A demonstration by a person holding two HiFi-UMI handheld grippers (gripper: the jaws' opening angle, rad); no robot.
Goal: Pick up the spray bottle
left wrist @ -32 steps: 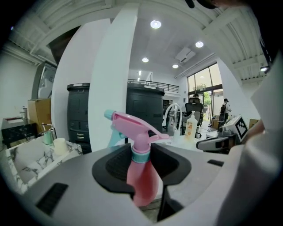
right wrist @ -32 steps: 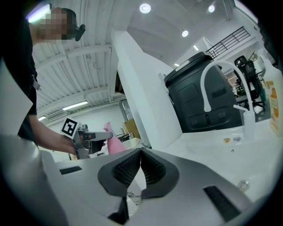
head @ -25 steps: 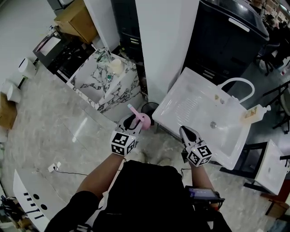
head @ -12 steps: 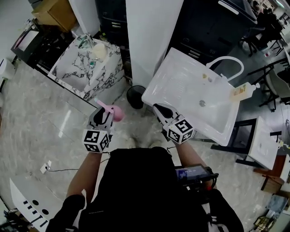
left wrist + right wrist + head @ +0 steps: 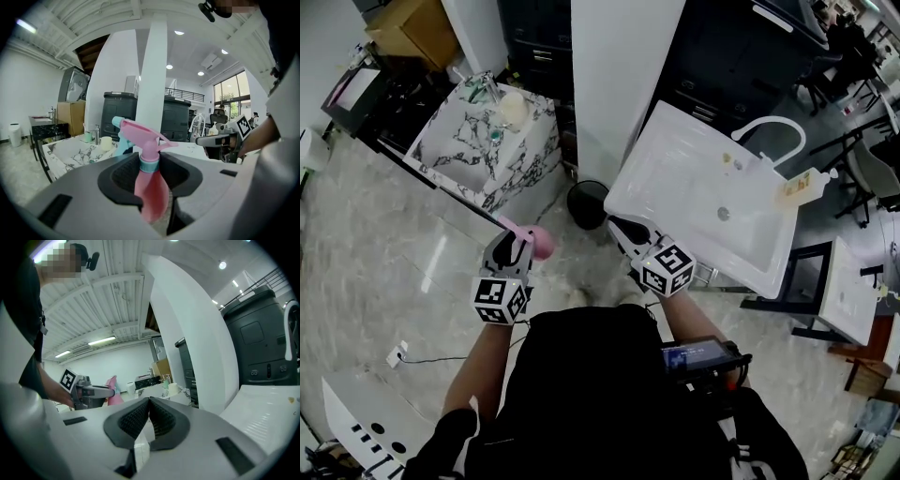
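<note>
Pink spray bottle [image 5: 149, 187] clamped in left claw [image 5: 150, 176], marble sink [image 5: 75, 152] behind

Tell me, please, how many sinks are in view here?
2. A marbled sink stands at the upper left of the head view, and a white sink with an arched tap is at centre right. More may be hidden outside the frame.
</note>
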